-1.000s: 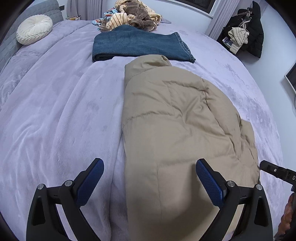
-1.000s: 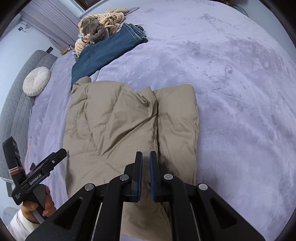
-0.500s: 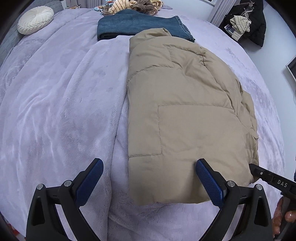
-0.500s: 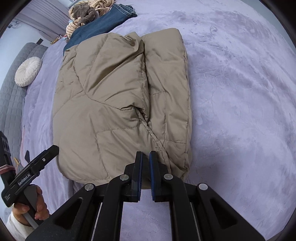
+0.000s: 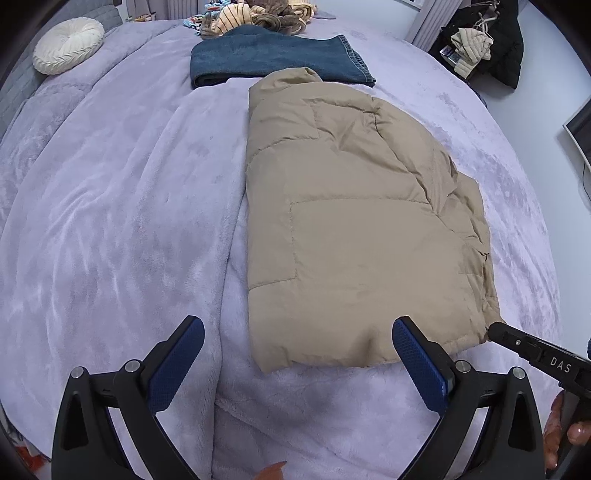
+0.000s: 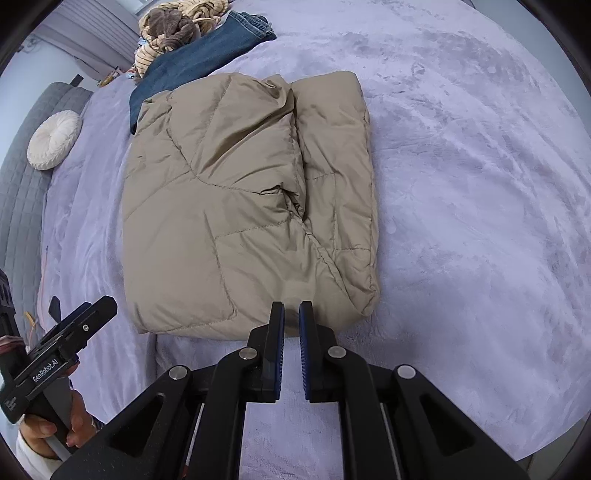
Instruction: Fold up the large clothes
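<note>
A beige puffer jacket (image 5: 351,229) lies folded lengthwise on the lavender bed cover (image 5: 110,221), collar at the far end. In the right wrist view the jacket (image 6: 229,206) shows one side folded over the middle. My left gripper (image 5: 298,328) is open wide just short of the near hem, nothing between its fingers. My right gripper (image 6: 291,308) is shut and empty, its tips over the hem near the jacket's right corner. A hand holds each tool.
Folded blue jeans (image 5: 273,62) lie just beyond the collar, with a heap of striped and brown clothes (image 5: 258,18) behind. A round cream cushion (image 5: 68,46) rests by the grey headboard (image 6: 22,184). Dark coats (image 5: 491,48) hang at the far right.
Both grippers have drawn back toward the near edge of the bed, so the jacket's hem has come into view ahead of them. Left stays open, right stays shut.
</note>
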`<state>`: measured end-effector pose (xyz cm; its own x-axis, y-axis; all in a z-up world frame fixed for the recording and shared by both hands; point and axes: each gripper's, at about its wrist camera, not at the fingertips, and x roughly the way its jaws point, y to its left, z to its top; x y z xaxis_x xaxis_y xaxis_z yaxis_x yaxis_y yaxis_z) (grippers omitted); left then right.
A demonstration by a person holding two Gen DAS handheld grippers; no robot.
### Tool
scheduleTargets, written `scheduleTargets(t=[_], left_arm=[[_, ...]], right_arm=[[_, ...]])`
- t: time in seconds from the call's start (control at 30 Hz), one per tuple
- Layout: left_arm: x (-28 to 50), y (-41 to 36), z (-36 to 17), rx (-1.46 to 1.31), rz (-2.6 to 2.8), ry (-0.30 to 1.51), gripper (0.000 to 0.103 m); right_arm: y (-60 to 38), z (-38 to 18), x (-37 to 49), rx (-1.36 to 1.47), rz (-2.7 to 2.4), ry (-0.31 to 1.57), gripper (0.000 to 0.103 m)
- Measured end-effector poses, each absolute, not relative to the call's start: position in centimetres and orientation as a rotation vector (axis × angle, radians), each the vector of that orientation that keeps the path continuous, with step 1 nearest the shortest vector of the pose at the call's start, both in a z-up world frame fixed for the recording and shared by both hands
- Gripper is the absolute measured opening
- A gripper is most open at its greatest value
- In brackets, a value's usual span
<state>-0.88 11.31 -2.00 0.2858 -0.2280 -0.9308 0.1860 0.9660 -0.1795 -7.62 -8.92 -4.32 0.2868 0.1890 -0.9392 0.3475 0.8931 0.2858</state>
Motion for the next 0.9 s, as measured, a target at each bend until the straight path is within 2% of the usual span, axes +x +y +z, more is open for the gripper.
scheduleTargets(t=[0.43,0.6,0.63,0.7,0.73,0.9], left_arm=[[-4.8,10.3,1.0,0.126,-0.188,1.186,0.102],[-6.9,10.2,3.3,0.111,-0.161,1.143,0.102],[-7.3,10.2,3.7,0.101,-0.155,1.14,0.102],[-8.0,10.2,4.5,0.082,-0.148,1.138,0.102],[-8.3,10.3,4.8,0.074,-0.145,1.138,0.102],[-9.8,10.4,6.5,0.054,-0.126,1.125,0.102]], right_arm=[[-9.1,-2.0,-10.3,0.479,-0.063,1.249,0.009],[-8.9,0.2,-11.7,0.453,-0.049,1.224,0.009],[-8.9,0.6,-11.9,0.446,-0.049,1.22,0.014],[-8.7,1.5,-12.5,0.43,-0.051,1.208,0.037],[-8.6,2.0,-12.8,0.423,-0.049,1.198,0.054],[-8.1,4.0,-13.7,0.38,-0.041,1.168,0.055]])
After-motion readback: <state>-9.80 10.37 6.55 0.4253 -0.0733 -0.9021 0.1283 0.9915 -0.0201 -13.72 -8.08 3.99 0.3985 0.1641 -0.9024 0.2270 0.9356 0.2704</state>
